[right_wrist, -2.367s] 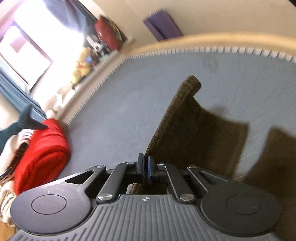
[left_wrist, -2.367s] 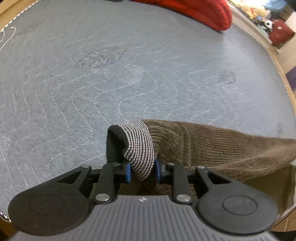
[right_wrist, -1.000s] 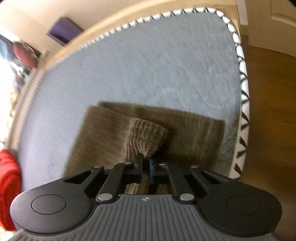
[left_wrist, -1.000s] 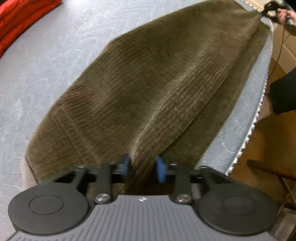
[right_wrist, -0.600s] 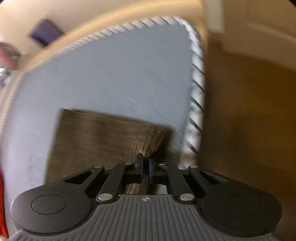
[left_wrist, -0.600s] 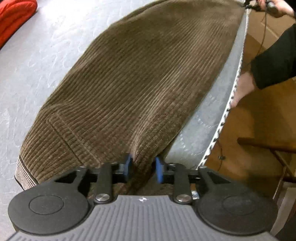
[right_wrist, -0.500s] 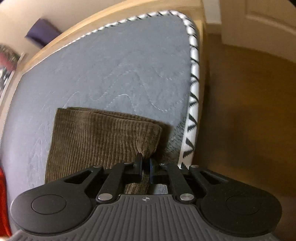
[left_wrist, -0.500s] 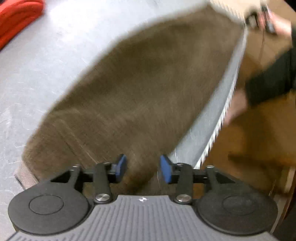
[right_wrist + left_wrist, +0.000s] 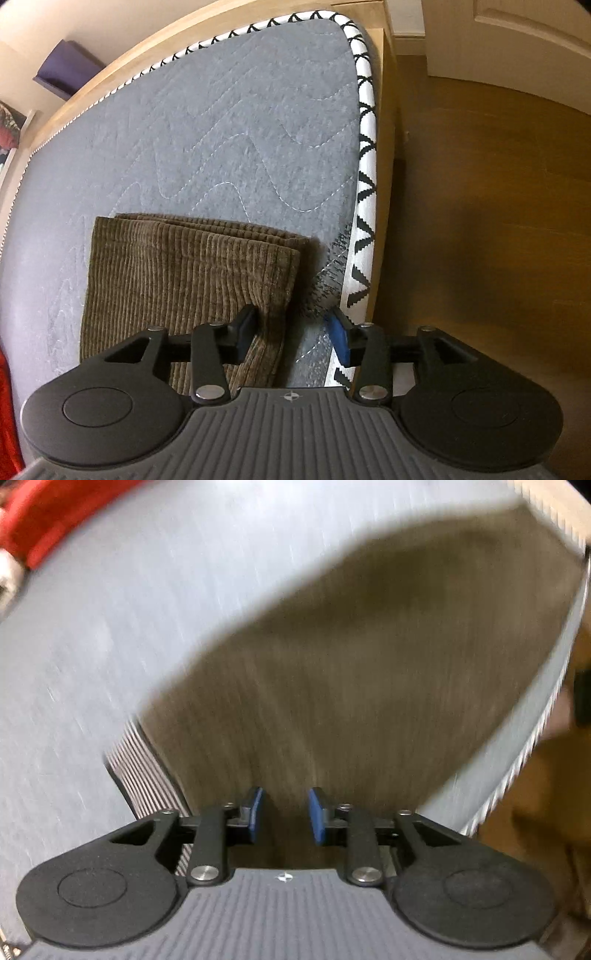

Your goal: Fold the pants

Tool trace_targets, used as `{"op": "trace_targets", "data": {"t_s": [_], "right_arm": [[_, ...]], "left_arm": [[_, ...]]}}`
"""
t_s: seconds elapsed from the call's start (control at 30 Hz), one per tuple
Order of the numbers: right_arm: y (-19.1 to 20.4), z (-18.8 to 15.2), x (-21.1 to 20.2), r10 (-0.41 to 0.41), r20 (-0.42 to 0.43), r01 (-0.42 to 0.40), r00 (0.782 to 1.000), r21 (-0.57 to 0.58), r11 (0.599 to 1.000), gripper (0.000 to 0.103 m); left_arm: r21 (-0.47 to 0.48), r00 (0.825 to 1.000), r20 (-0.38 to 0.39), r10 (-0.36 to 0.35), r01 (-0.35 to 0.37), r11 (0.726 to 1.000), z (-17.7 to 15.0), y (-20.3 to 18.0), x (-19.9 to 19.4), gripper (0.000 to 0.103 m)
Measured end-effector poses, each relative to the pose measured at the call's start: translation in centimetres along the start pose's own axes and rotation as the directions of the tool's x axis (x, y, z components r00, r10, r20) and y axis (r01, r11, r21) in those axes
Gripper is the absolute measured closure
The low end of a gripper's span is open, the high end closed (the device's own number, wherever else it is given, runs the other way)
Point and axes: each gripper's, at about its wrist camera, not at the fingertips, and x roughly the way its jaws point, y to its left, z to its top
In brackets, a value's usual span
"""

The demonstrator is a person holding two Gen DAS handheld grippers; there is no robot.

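The brown corduroy pants (image 9: 351, 664) lie flat on the grey quilted mattress (image 9: 110, 609), folded lengthwise, and the left wrist view is blurred. Their striped waistband lining (image 9: 144, 771) shows at the near left. My left gripper (image 9: 286, 805) hovers over the waist end; its jaws are closing with a clear gap, and no cloth is pinched. In the right wrist view the stacked leg ends (image 9: 184, 269) rest near the mattress corner. My right gripper (image 9: 291, 325) has its jaws opening; the pants' right edge lies between the pads, not pressed.
The mattress's black-and-white trim (image 9: 365, 166) marks its right edge, with the wooden bed frame and brown floor (image 9: 480, 221) beyond it. Red fabric (image 9: 48, 520) lies at the far left. A dark sleeve (image 9: 583, 694) shows at the right edge. A purple object (image 9: 66, 70) sits by the wall.
Both grippers have let go of the pants: the pinched folds have dropped flat and the pads stand apart. The left view has shifted, and the striped waistband lining now shows.
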Motion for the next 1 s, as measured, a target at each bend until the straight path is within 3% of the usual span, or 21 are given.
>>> {"op": "trace_targets", "data": {"t_s": [0.07,0.27,0.43,0.53,0.57,0.6,0.73,0.9,1.0], "right_arm": [[0.3,0.0,0.1,-0.006,0.003,0.006,1.000,-0.016,1.000,0.053],[0.6,-0.3,0.1,-0.014,0.009,0.014,1.000,-0.027,1.000,0.052],[1.3,-0.7,0.6,-0.022,0.023,0.024,0.999,-0.105,0.994,0.048],[1.7,-0.8,0.6,-0.040,0.047,0.047,0.998,-0.149,0.988,0.058],[1.8,-0.8,0.3,-0.042,0.064,0.051,0.997,-0.156,0.986,0.075],[2.2,-0.8,-0.1,-0.014,0.074,0.027,0.997,-0.175,0.984,0.086],[3.7,-1.5,-1.7,-0.009,0.125,0.040,0.992,-0.252,0.967,0.089],[4.0,-1.8,-3.8,0.059,0.181,-0.025,0.982,-0.186,0.982,0.091],[6.7,-3.3,-7.0,0.145,0.274,-0.071,0.951,-0.263,0.962,0.092]], "left_arm": [[-0.043,0.996,0.084,0.013,-0.009,0.999,1.2,0.2,-1.2,0.047],[-0.089,0.979,0.184,0.087,-0.071,0.994,4.5,-0.5,-1.7,0.046],[-0.106,0.974,0.219,0.066,-0.043,0.993,6.7,-0.7,-2.1,0.046],[-0.082,0.975,0.214,0.060,-0.043,0.996,7.6,-1.1,-1.6,0.046],[-0.075,0.975,0.214,0.058,-0.043,0.996,7.8,-1.2,-1.6,0.046],[-0.069,0.975,0.215,0.057,-0.043,0.997,8.0,-1.3,-1.5,0.046],[-0.073,0.973,0.223,0.056,-0.041,0.996,8.1,-1.2,-1.7,0.046],[-0.091,0.970,0.238,0.050,-0.029,0.995,7.7,-1.0,-2.4,0.046],[-0.085,0.968,0.245,0.056,-0.036,0.996,7.4,-0.9,-2.7,0.046]]}}
